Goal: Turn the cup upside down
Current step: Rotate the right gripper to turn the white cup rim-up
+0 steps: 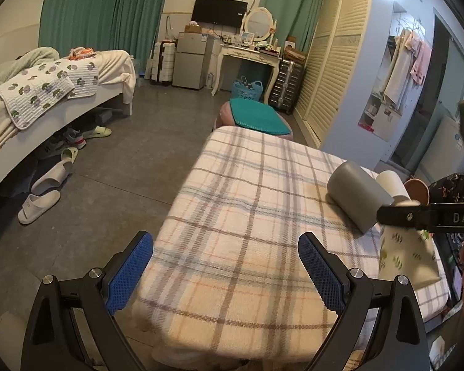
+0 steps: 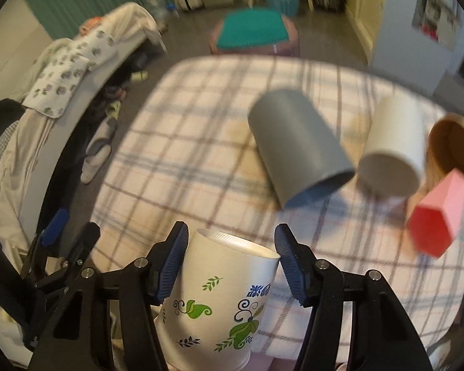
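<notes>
The white cup with green leaf print (image 2: pixel 219 296) sits between the blue pads of the right tongs (image 2: pixel 231 266), which are closed against its sides just below the rim; its mouth faces away from the camera and upward, over the near part of the plaid-covered worktop (image 2: pixel 182 154). The left-wrist view shows the same cup (image 1: pixel 405 256) hanging under the right tongs' black arm, off the cloth. Beyond it a grey cup (image 2: pixel 297 148) lies on its side, a white cup (image 2: pixel 393 148) just beside it, then a brown cup (image 2: pixel 451 145) and a pink hexagonal cup (image 2: pixel 436 216). The left tongs (image 1: pixel 225 272) are spread wide over the worktop's edge, holding nothing.
</notes>
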